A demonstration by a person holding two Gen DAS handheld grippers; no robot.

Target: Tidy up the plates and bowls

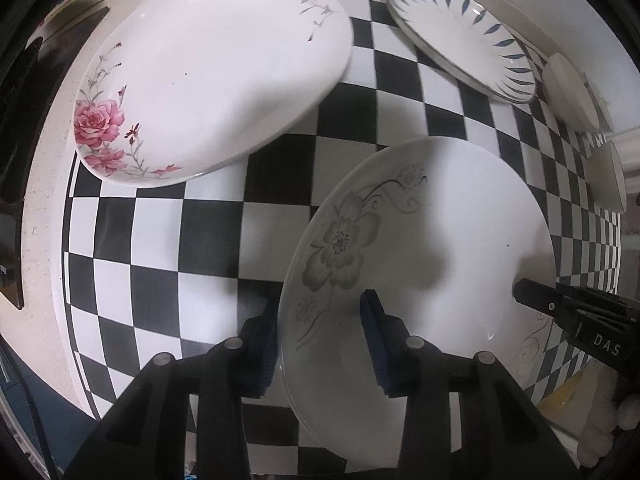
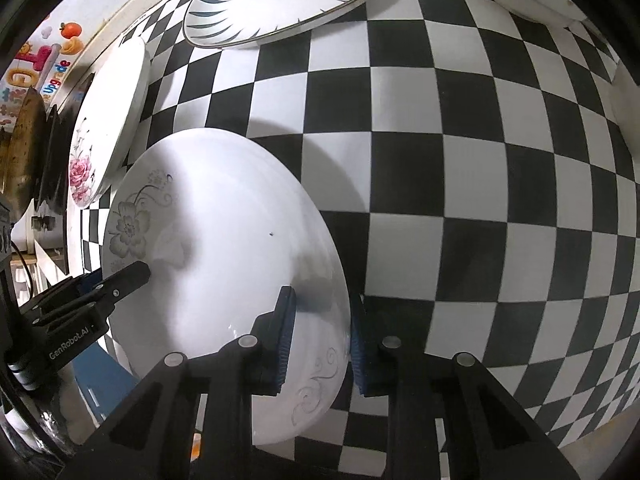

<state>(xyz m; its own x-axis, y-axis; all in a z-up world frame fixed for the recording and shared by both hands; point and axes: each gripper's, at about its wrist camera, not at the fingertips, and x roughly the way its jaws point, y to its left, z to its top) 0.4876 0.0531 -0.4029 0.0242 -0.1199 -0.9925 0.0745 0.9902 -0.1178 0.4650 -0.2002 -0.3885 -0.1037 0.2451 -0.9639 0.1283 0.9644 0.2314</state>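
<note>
The grey-flower plate (image 1: 420,248) lies on the checkered cloth (image 1: 160,248); its near rim is cut off behind both tools. Left gripper (image 1: 320,332) pinches the plate's left rim, one pad above and one beneath. Right gripper (image 2: 320,336) pinches the opposite rim likewise. Beyond the plate, the rose plate (image 1: 212,76) shows fully only in the left view; the right view alone shows wall stickers (image 2: 44,64). The blue-leaf plate (image 1: 460,36) sits farther back. Two white dishes at the cloth's far edge are indistinct.
</note>
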